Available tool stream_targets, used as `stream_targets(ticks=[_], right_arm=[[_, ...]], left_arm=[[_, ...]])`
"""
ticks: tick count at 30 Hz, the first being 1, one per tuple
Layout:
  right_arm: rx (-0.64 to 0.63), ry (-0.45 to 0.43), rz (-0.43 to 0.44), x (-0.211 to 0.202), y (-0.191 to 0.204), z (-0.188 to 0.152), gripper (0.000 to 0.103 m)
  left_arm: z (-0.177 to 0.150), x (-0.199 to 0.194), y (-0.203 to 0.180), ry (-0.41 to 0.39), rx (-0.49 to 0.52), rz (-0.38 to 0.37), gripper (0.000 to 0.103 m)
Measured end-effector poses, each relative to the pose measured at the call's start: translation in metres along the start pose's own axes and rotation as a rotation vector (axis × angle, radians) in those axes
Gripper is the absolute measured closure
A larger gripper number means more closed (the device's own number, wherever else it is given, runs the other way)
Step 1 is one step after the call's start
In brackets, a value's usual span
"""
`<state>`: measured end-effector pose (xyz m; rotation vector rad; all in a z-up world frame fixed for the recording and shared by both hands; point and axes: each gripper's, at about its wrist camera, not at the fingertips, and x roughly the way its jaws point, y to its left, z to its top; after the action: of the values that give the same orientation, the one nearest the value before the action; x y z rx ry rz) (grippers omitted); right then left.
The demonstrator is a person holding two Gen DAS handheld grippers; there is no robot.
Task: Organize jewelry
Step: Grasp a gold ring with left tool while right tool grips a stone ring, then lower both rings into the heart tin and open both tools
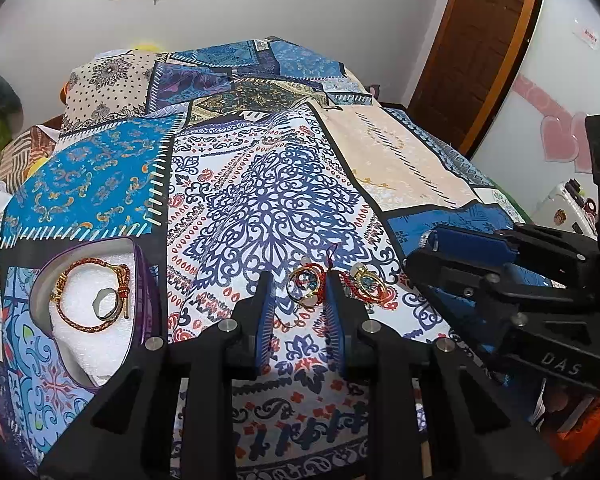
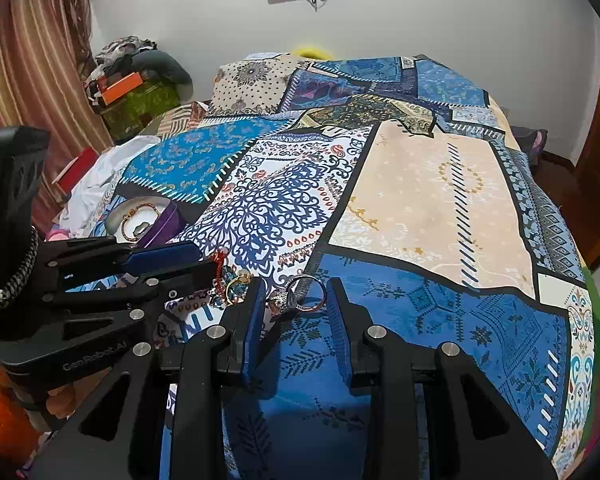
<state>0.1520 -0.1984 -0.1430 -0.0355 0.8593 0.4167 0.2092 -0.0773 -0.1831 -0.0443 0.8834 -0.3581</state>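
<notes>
Left gripper (image 1: pixel 300 280) open around a gold-and-red ring (image 1: pixel 305 289) on the patterned bedspread (image 1: pixel 260 200). Right gripper (image 2: pixel 295 290) open around a silver ring (image 2: pixel 300 294). Purple tin (image 1: pixel 146 280) at left, red bracelet (image 1: pixel 92 292) inside.

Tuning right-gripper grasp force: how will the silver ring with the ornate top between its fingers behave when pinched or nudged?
The silver ring with the ornate top is probably rigid metal, so it won't flex. Its thin round band looks smooth and may slip or pivot between the right gripper pads. It lies tilted on the soft patterned bedspread, so a nudge would likely tip it rather than roll it far.
</notes>
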Motion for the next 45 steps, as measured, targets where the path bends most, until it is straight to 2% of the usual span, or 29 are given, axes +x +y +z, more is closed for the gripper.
stream_targets(ticks=[2, 4, 11, 21, 32, 45], right_arm=[[0.002, -0.003, 0.0, -0.001, 0.0, 0.0, 0.075], [0.003, -0.008, 0.002, -0.003, 0.001, 0.0, 0.075], [-0.003, -0.026, -0.004, -0.013, 0.003, 0.003, 0.075], [-0.014, -0.062, -0.017, -0.029, 0.012, 0.011, 0.075], [-0.048, -0.109, -0.009, -0.041, 0.034, 0.023, 0.075], [-0.099, -0.138, 0.027, -0.036, 0.071, 0.04, 0.075]], left_arm=[[0.0, 0.001, 0.001, 0.0, -0.001, 0.008, 0.094], [0.0, -0.001, 0.003, 0.002, -0.014, -0.002, 0.097], [0.0, -0.016, 0.004, -0.023, -0.028, 0.006, 0.099], [0.007, -0.058, 0.002, -0.119, -0.029, 0.014, 0.099], [0.005, -0.098, 0.004, -0.197, -0.028, -0.01, 0.099], [-0.002, -0.13, 0.044, -0.261, -0.095, 0.057, 0.099]])
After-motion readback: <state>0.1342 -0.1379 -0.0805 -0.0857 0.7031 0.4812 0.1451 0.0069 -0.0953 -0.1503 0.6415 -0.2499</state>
